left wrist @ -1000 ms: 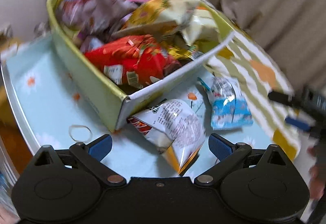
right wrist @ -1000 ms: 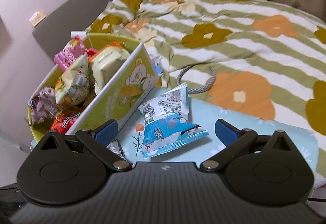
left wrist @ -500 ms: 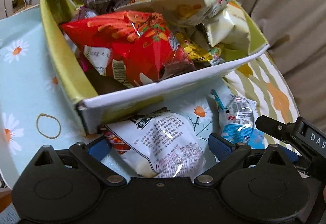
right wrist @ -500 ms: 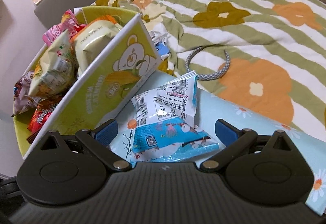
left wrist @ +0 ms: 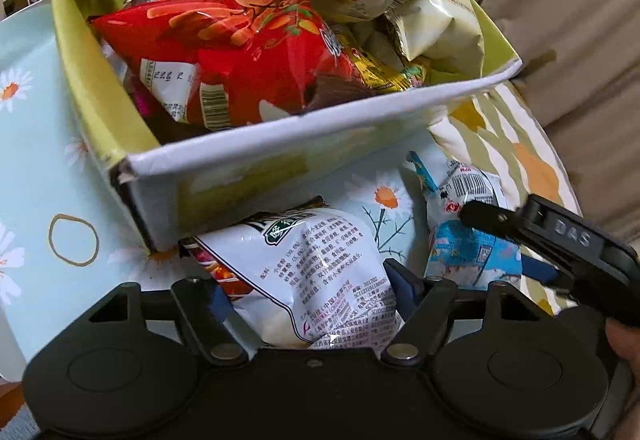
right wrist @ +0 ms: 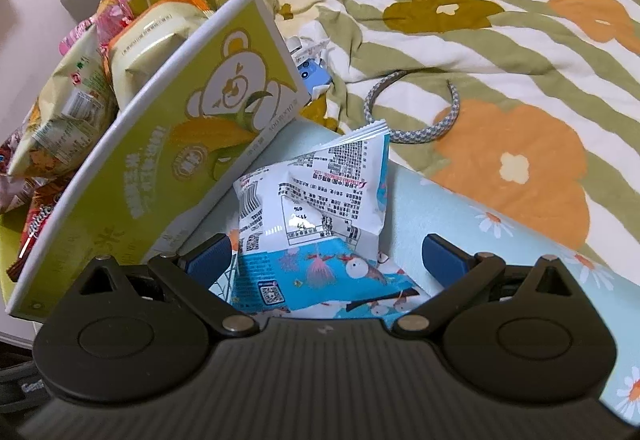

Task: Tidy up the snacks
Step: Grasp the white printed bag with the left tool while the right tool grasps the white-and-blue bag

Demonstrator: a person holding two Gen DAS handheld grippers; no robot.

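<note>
Down at the left wrist view, the left gripper [left wrist: 306, 294] has its blue fingers [left wrist: 402, 286] pressed against both sides of a white snack bag [left wrist: 316, 272], whose top end is tucked under the corner of the green box [left wrist: 256, 164]. That box is heaped with packets, a red snack bag [left wrist: 240, 52] on top. A rubber band [left wrist: 73, 239] lies on the daisy-print table [left wrist: 28, 168]. The right gripper [left wrist: 532, 240] reaches over a blue snack bag [left wrist: 464, 240] at the right.

From the right wrist view, the right gripper [right wrist: 328, 260] has its fingers [right wrist: 444, 260] spread wide on either side of the blue snack bag [right wrist: 316, 216], not touching it. The bag lies on the table [right wrist: 500, 272] just beside the green box [right wrist: 180, 144]. Beyond, a headband [right wrist: 416, 112] rests on the floral blanket [right wrist: 480, 24].
</note>
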